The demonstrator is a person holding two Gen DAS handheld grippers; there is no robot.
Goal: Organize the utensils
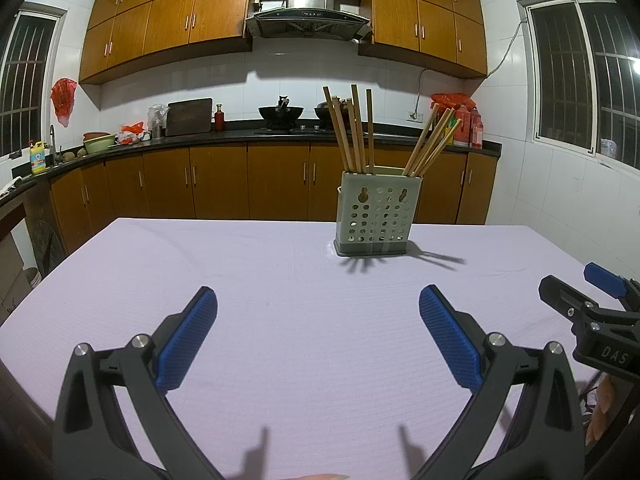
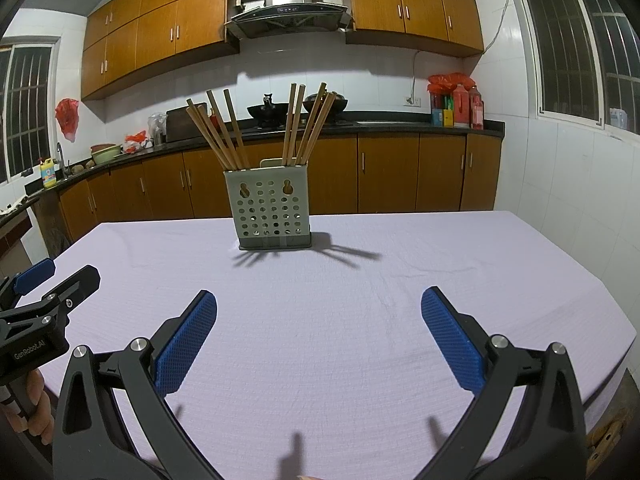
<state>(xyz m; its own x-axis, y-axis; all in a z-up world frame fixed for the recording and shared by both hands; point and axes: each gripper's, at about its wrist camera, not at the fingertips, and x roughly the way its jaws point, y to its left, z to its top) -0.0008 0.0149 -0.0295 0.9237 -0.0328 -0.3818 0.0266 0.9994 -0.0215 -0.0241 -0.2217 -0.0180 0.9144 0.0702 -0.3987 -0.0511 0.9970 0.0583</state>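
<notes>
We are holding both grippers, left gripper and right gripper, spread wide and empty, judging sorting finished with chopsticks standing in the perforated holder at frame centre.

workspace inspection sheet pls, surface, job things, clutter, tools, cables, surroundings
surface: table under a lilac cloth, lightly wrinkled
job's things: perforated holder upright, chopsticks standing in two leaning bunches
clutter: nothing seen on the cloth
grippers: left tool open, empty; right tool open, empty
cables: wall cord by the socket
surroundings: wooden cabinets, range hood, wok, barred windows
</notes>
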